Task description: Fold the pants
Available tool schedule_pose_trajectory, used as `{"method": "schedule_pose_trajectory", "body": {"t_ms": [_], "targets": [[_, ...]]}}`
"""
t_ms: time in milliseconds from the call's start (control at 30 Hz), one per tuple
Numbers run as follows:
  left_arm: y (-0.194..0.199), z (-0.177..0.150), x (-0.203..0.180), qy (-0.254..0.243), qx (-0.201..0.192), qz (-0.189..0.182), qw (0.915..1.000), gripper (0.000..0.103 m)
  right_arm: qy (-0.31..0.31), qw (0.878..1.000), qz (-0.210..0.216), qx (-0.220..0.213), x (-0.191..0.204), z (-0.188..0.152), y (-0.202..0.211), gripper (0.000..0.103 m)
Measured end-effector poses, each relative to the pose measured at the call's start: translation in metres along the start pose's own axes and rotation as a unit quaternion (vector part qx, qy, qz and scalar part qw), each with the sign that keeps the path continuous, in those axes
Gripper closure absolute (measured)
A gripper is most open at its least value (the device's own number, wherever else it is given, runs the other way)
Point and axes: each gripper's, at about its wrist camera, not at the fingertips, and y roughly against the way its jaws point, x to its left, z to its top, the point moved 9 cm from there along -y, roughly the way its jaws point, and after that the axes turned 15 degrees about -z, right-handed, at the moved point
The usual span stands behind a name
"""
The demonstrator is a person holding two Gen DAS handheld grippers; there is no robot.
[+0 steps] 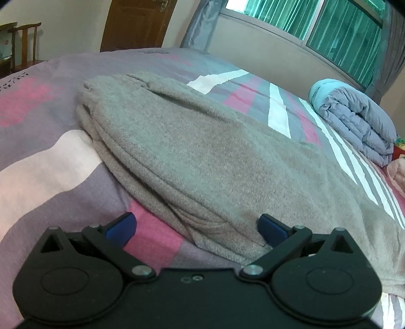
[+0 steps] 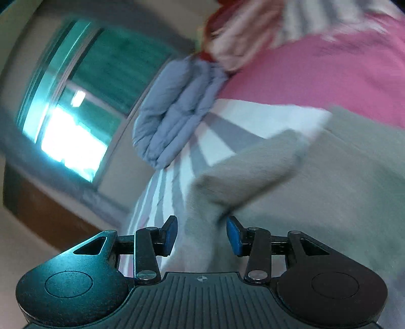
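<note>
Grey-brown knit pants (image 1: 192,157) lie folded lengthwise on the bed, layered edges toward the left. My left gripper (image 1: 196,230) is open, low over the near edge of the pants; its right blue pad (image 1: 272,227) rests against the cloth and its left pad (image 1: 121,227) is over the bedsheet. In the blurred, tilted right wrist view, my right gripper (image 2: 202,234) is open with a raised fold of the pants (image 2: 243,174) between the blue pads, which stand apart from the cloth.
The bed carries a striped pink, grey and white sheet (image 1: 45,162). A folded blue-grey quilt (image 1: 354,121) lies at the far right, also in the right wrist view (image 2: 174,111). Window with green curtains (image 1: 303,20), wooden door and chair beyond.
</note>
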Motion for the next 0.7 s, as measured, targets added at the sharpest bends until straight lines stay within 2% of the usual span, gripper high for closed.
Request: {"method": "schedule_pose_trajectory", "body": {"t_ms": [100, 200, 233, 300, 367, 400, 433, 533, 600, 633, 667, 700], "targets": [[0.002, 0.000, 0.001, 0.002, -0.002, -0.003, 1.0000, 0.006, -0.067, 0.997, 0.002, 0.038, -0.032, -0.006, 0.005, 0.060], [0.003, 0.000, 0.002, 0.002, -0.003, -0.006, 1.0000, 0.006, -0.122, 0.989, 0.062, 0.058, -0.036, -0.003, -0.006, 0.060], [0.003, 0.000, 0.002, 0.003, -0.003, -0.006, 1.0000, 0.006, -0.149, 0.981, 0.094, 0.082, -0.034, -0.002, -0.015, 0.060], [0.003, 0.000, 0.002, 0.004, -0.003, -0.006, 1.0000, 0.006, -0.183, 0.969, 0.121, 0.116, -0.029, -0.002, -0.021, 0.060], [0.003, 0.000, 0.002, 0.004, -0.003, -0.007, 1.0000, 0.006, -0.190, 0.968, 0.125, 0.110, -0.020, 0.008, -0.028, 0.060], [0.004, 0.000, 0.002, 0.004, -0.003, -0.007, 1.0000, 0.006, -0.185, 0.970, 0.118, 0.104, -0.018, 0.013, -0.027, 0.064], [0.004, 0.000, 0.002, 0.004, -0.003, -0.008, 1.0000, 0.006, -0.168, 0.975, 0.121, 0.083, -0.010, 0.022, -0.021, 0.095], [0.004, 0.000, 0.003, 0.004, -0.003, -0.010, 0.9999, 0.006, -0.061, 0.993, 0.098, -0.007, 0.024, 0.045, 0.029, 0.096], [0.004, 0.000, 0.003, 0.005, -0.004, -0.011, 0.9999, 0.006, 0.009, 0.993, 0.097, -0.065, 0.044, 0.049, 0.068, 0.097], [0.005, 0.000, 0.003, 0.005, -0.004, -0.011, 0.9999, 0.006, 0.049, 0.992, 0.080, -0.088, 0.046, 0.048, 0.084, 0.097], [0.005, 0.000, 0.003, 0.005, -0.005, -0.012, 0.9999, 0.006, 0.069, 0.992, 0.056, -0.095, 0.045, 0.042, 0.089, 0.097], [0.005, 0.000, 0.003, 0.006, -0.005, -0.013, 0.9999, 0.006, 0.074, 0.993, 0.027, -0.082, 0.030, 0.034, 0.089, 0.097]]}}
